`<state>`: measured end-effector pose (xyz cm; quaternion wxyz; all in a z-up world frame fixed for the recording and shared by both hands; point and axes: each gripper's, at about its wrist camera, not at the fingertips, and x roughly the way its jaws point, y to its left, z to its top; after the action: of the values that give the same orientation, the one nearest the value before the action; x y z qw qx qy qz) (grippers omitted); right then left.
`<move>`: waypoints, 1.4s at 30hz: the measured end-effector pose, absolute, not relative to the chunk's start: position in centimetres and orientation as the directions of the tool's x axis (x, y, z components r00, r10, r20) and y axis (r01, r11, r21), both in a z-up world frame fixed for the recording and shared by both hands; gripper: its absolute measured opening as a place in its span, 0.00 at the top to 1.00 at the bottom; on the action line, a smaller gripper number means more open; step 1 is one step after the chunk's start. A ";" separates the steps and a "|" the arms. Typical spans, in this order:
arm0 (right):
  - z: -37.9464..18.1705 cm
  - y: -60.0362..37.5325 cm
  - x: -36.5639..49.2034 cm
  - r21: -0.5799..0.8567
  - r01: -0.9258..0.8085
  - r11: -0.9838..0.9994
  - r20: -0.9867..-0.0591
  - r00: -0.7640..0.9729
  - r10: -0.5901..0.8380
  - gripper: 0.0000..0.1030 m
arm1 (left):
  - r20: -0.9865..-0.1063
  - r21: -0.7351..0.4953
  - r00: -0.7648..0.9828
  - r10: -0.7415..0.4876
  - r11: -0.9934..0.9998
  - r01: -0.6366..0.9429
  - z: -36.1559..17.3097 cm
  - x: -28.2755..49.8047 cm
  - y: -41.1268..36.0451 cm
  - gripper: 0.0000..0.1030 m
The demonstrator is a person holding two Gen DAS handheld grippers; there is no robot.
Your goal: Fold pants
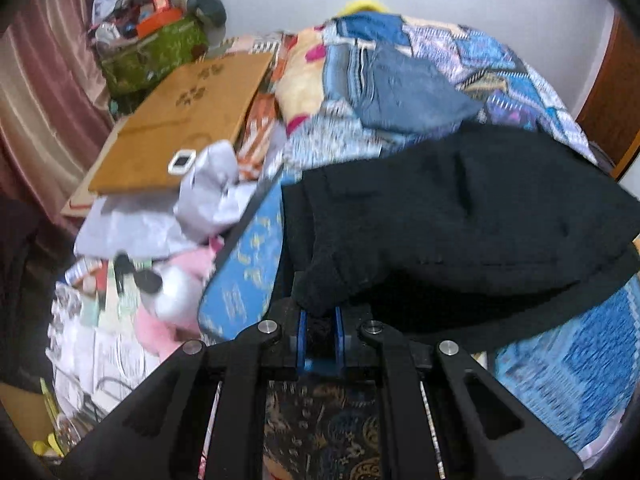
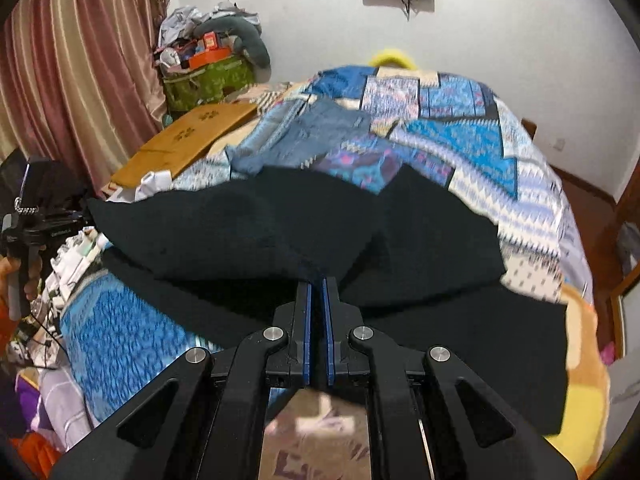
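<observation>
The black pants (image 2: pixel 320 236) lay across the near part of the bed, over the blue patterned quilt (image 2: pixel 460 140), with one layer lifted and doubled over the rest. The left gripper (image 1: pixel 320 320) was clenched on a bunched edge of the pants, cloth pinched between its blue pads (image 1: pixel 339 328). The right gripper (image 2: pixel 318 284) was also clamped tight on the fabric, jaws nearly together. Folded jeans (image 1: pixel 404 92) sat further up the quilt, apart from the pants. A wooden board (image 1: pixel 180 120) rested to the left, beside a curtain (image 2: pixel 80 60).
</observation>
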<state>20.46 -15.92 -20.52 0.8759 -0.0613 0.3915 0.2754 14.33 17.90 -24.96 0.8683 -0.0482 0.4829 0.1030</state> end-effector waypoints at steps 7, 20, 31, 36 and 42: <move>-22.7 -17.0 19.4 0.149 -0.503 0.851 -0.768 0.483 0.420 0.95 | -0.877 -0.015 0.468 0.109 0.967 -0.254 -27.0 12.7 18.4 0.90; -18.7 -20.7 21.0 0.172 -0.420 0.891 -0.718 0.566 0.405 0.57 | -0.811 0.028 0.558 0.177 0.964 -0.265 -20.3 13.6 17.9 0.17; -17.1 -21.2 27.7 0.150 -0.359 0.921 -0.699 0.620 0.355 0.16 | -0.794 0.018 0.596 0.122 0.984 -0.177 -18.2 22.5 14.3 0.05; -18.3 -20.5 32.0 0.157 -0.360 0.920 -0.731 0.584 0.353 0.16 | -0.805 0.026 0.584 0.107 0.989 -0.146 -18.9 26.8 12.9 0.05; -21.1 -18.7 38.1 0.185 -0.364 0.913 -0.791 0.496 0.358 0.16 | -0.834 0.056 0.543 0.101 0.994 -0.099 -21.1 31.3 11.3 0.05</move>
<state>38.06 -18.73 -21.06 0.8648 -0.0033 0.4566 0.2087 31.25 11.32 -21.14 0.8783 0.0010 0.4747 0.0567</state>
